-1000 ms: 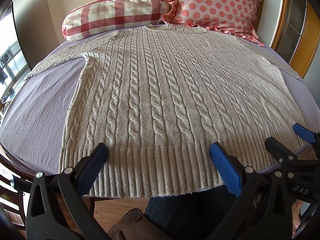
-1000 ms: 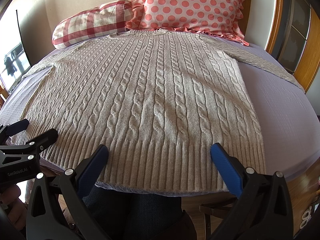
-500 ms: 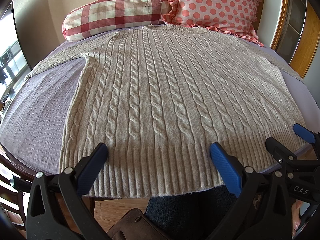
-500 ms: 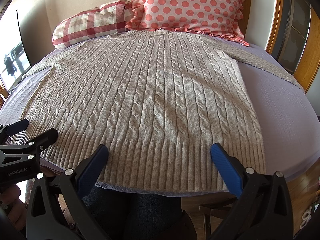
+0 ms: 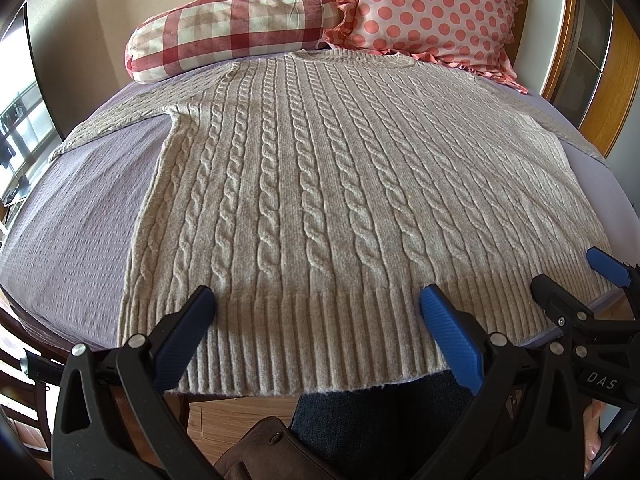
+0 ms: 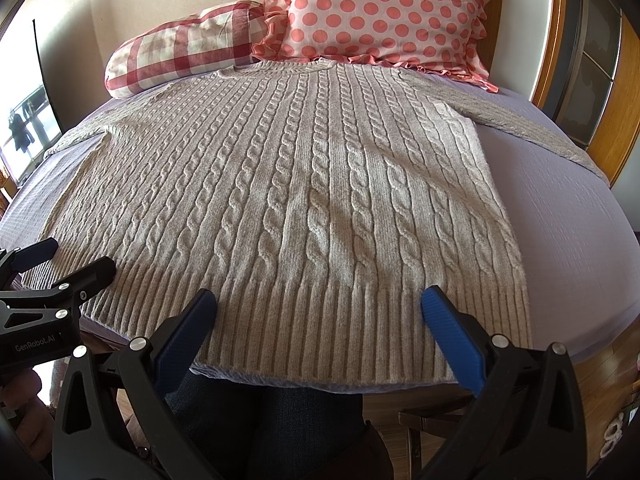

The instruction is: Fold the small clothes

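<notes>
Sweater (image 5: 320,184) lies flat, hem toward the person, neck at the pillows. Left gripper (image 5: 316,312) and right gripper (image 6: 318,308) both hover over the ribbed hem, jaws wide apart, gripping nothing. Left view shows the left sleeve and a brown bag (image 5: 260,452) below; right view shows the right sleeve running to the wooden headboard (image 6: 608,120) (left view clips it). Nothing has moved since a second ago. Surface: lilac bedsheet (image 6: 560,208); plaid pillow (image 5: 232,28), polka-dot pillow (image 6: 384,12), window at left.
</notes>
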